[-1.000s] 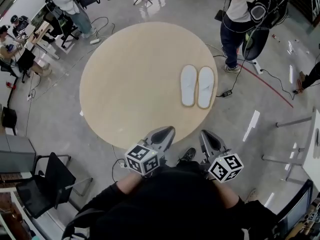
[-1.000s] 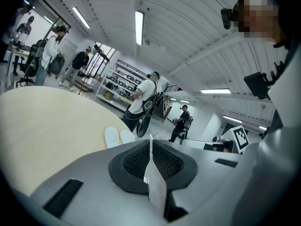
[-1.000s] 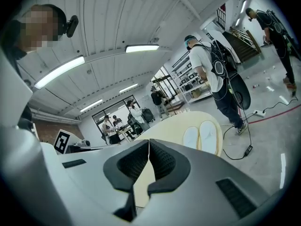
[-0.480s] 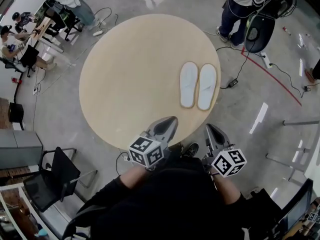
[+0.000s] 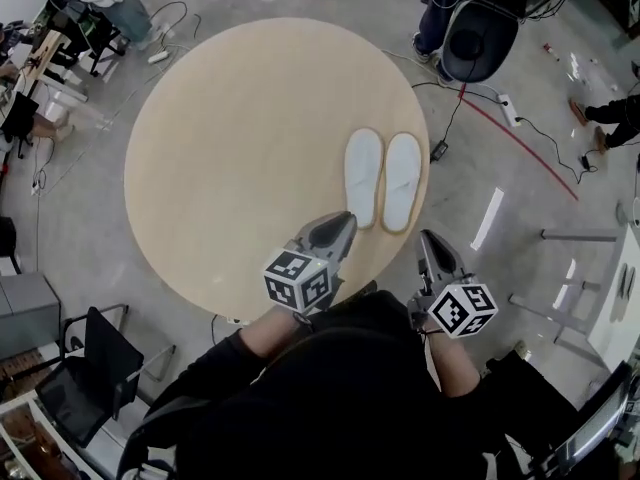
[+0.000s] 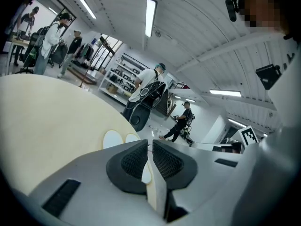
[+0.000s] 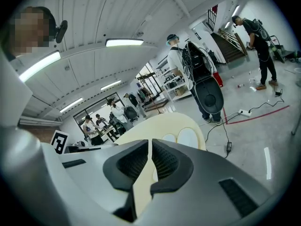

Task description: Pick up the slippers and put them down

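Note:
Two white slippers lie side by side, soles up, on the round beige table (image 5: 230, 138) near its right edge: the left slipper (image 5: 363, 177) and the right slipper (image 5: 402, 181). My left gripper (image 5: 343, 222) is shut and empty, its tip over the table's near edge just short of the left slipper's heel. My right gripper (image 5: 430, 240) is shut and empty too, off the table's edge, below and right of the right slipper. In the left gripper view the slippers (image 6: 114, 138) show beyond the closed jaws; in the right gripper view they (image 7: 188, 137) sit past the jaws.
People stand around the room: one with a backpack (image 5: 478, 28) beyond the table's far right edge, others at desks at the far left (image 5: 40, 88). Cables and a power strip (image 5: 505, 108) trail on the floor at right. A black chair (image 5: 95, 358) stands at the near left.
Both grippers have moved forward toward the table and the slippers; the left tip now reaches over the table's edge. The slippers have not moved on the table.

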`<state>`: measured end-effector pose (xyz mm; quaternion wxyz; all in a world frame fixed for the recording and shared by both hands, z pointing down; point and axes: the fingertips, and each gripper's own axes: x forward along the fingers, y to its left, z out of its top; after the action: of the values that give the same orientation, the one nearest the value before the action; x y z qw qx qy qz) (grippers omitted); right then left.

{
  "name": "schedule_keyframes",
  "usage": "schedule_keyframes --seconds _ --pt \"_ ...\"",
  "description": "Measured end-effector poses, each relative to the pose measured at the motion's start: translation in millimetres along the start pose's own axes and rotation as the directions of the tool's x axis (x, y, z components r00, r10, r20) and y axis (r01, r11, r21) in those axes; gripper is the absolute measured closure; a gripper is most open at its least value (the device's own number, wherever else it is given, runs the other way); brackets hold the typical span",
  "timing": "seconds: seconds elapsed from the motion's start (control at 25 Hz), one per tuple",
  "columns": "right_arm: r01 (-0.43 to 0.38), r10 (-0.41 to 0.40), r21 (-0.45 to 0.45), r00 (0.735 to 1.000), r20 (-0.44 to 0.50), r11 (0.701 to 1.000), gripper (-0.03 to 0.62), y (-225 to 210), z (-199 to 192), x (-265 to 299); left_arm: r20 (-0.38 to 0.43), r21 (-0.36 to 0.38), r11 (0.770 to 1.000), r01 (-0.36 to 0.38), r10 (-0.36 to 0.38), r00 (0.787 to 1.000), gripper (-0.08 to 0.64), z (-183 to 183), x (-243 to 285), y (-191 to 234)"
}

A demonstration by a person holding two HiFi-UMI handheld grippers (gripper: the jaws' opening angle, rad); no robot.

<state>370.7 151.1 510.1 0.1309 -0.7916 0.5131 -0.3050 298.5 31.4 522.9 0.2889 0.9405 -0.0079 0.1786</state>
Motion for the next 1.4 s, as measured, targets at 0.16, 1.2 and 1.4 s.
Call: schedule_keyframes --seconds 0.16,1.2,1.4 --pt "0.051 -0.051 0.017 0.998 -0.038 0.999 0.574 -31.1 4.8 26.5 -0.040 -0.018 0.999 -0.034 0.034 0.999 0.534 -1.5 33.1 25.5" --pt "0.141 -0.095 0.125 0.945 -0.313 0.982 0.416 -198.5 -48.5 187.5 -0.289 -0.155 0.953 -0.259 0.207 0.935 0.367 -75.7 218.0 129.9" --pt "0.135 -0.087 0.128 0.942 -0.325 0.983 0.414 -198.1 -52.5 190.0 -0.310 -0.160 0.951 -0.263 0.205 0.928 0.367 -81.9 219.8 132.3"
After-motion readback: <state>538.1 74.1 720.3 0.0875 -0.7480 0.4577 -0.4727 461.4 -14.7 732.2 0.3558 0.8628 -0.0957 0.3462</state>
